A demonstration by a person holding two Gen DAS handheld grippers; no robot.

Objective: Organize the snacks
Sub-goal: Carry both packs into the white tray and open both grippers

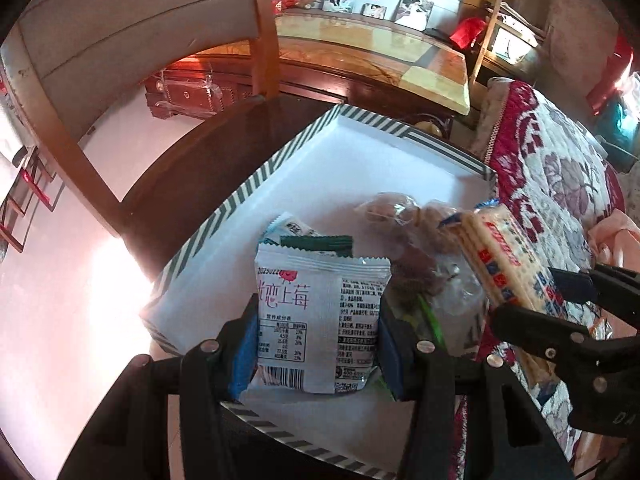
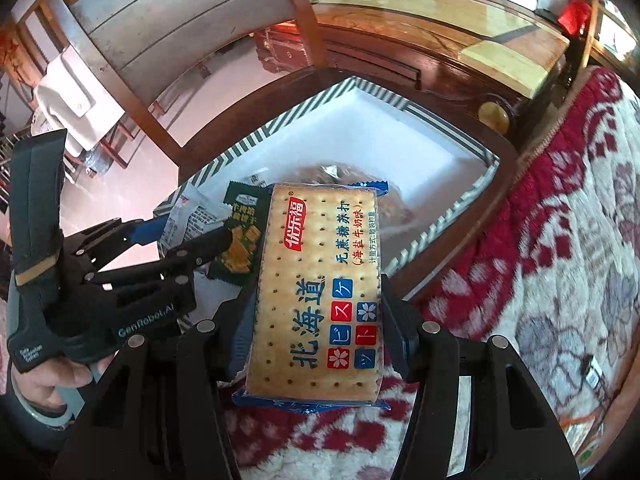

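A white tray with a green-striped rim (image 1: pixel 240 192) (image 2: pixel 440 120) rests on a dark wooden stool. My left gripper (image 1: pixel 316 340) is shut on a white strawberry snack packet (image 1: pixel 320 312), held over the tray's near part. My right gripper (image 2: pixel 316 328) is shut on a cracker pack with blue ends (image 2: pixel 320 288), which hangs over the tray's right edge beside the bed; the same cracker pack (image 1: pixel 508 264) shows at the right of the left wrist view. In the tray lie a dark green packet (image 2: pixel 240 240) (image 1: pixel 320 242), a small white sachet (image 1: pixel 292 228) and a clear bag of brown snacks (image 1: pixel 408 240).
A quilt with a red and white flower pattern (image 2: pixel 540 260) (image 1: pixel 552 184) covers the bed to the right. A wooden chair (image 1: pixel 132 40) stands behind the stool on a pale floor. A long wooden cabinet (image 2: pixel 460 40) with photo frames runs along the back.
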